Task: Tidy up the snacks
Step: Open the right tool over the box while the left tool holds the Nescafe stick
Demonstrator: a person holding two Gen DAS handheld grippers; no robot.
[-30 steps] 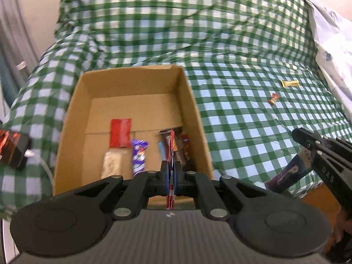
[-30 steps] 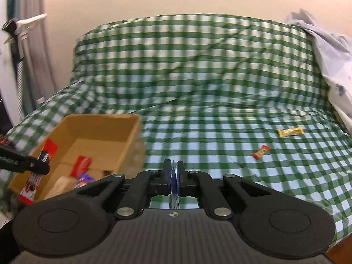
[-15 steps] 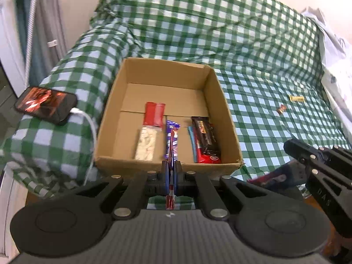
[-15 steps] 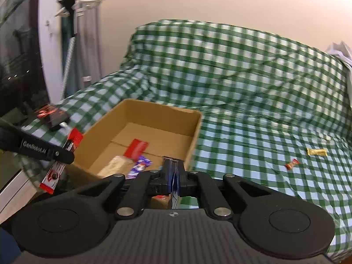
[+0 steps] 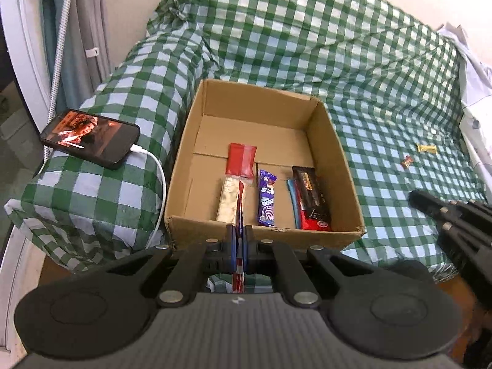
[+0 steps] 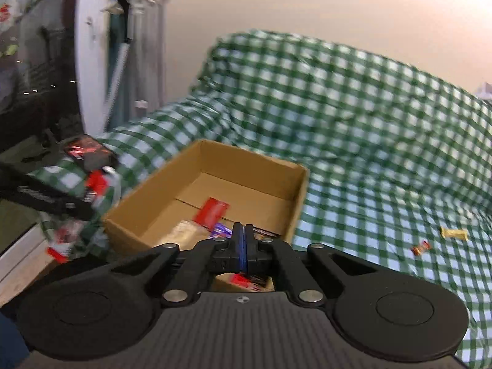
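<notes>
A cardboard box (image 5: 338,150) sits on the green checked sofa and holds several snack bars: a red-topped one (image 5: 241,161), a purple one (image 5: 267,198) and a dark one (image 5: 312,196). My left gripper (image 5: 239,236) is shut on a thin red and white snack wrapper (image 5: 238,276), held edge-on in front of the box's near wall. My right gripper (image 6: 243,243) is shut on a thin blue-edged wrapper, near the box (image 6: 190,196); it also shows at the right of the left wrist view (image 5: 442,212). Two small candies (image 5: 407,162) (image 5: 426,148) lie on the seat.
A phone (image 5: 89,137) with a lit screen and white cable (image 5: 160,190) lies on the sofa's left armrest. A white cloth (image 5: 473,70) lies at the far right. The right wrist view is blurred; the left gripper (image 6: 46,198) shows at its left.
Both grippers have pulled back and swung left. The box now sits further off and more central in both views. Both stay shut on their wrappers.
</notes>
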